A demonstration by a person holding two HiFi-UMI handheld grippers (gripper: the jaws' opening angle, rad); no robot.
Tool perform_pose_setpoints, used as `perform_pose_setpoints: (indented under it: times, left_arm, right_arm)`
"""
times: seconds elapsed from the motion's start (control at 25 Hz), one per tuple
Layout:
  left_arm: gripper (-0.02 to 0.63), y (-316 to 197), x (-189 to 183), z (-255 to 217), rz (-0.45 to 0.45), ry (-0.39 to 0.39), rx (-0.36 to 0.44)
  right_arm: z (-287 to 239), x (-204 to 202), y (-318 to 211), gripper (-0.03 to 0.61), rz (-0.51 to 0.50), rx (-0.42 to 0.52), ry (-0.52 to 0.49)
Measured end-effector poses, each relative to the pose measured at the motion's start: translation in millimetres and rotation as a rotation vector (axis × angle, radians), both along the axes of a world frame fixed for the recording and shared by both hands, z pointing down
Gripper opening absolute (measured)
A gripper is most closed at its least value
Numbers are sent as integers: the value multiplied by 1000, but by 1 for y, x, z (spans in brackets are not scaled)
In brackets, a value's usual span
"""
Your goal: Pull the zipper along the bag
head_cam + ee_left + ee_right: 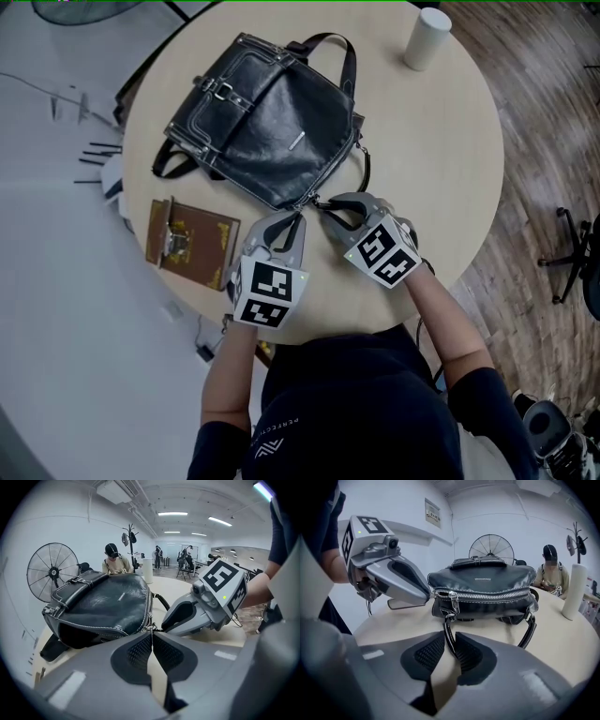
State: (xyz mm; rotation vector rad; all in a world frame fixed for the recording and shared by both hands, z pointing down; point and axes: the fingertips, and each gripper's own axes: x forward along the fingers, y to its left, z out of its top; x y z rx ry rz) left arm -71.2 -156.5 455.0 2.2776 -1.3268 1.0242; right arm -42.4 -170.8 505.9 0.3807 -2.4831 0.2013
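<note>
Two holds are being set at the near corner of the black bag lying on the desk.

- Left hand-held gripper: jaws pressed together, apparently pinching the bag's end.
- Right hand-held gripper: jaws slightly apart, black strap between them, seemingly unclamped.
- Zipper: looks shut; pull tab hangs free.

Next, likely: take the tab and draw it along the teeth.

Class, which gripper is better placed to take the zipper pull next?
Right. The right gripper is open, the strap between its jaws, with the zipper pull just ahead. The left gripper is shut on the bag at its corner, likely anchoring it.
</note>
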Motion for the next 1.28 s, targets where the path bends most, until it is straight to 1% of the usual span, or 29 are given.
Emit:
perform_pose_setpoints:
  times: [0.24,0.52,0.76,1.0,1.12,1.28]
  left_arm:
    - [31,-2,4,-2,-3,33,-6]
    - [31,-7,9,-3,13,29,-3]
    - [31,-9,11,-2,16,46,-5]
    - [31,-9,9,1,28,38,-2]
    - [31,-8,8,3,33,38,6]
    - [31,-7,7,4,35,62,15]
  right_arm:
    - [1,0,4,63,-49,1,16]
    - [2,-2,6,60,-68,1,23]
    - [2,-2,6,60,-65,7,25]
    - [2,-1,6,61,-57,7,22]
    - [2,-2,5,67,-45,1,16]
    - [0,-1,3,75,-8,-20,0]
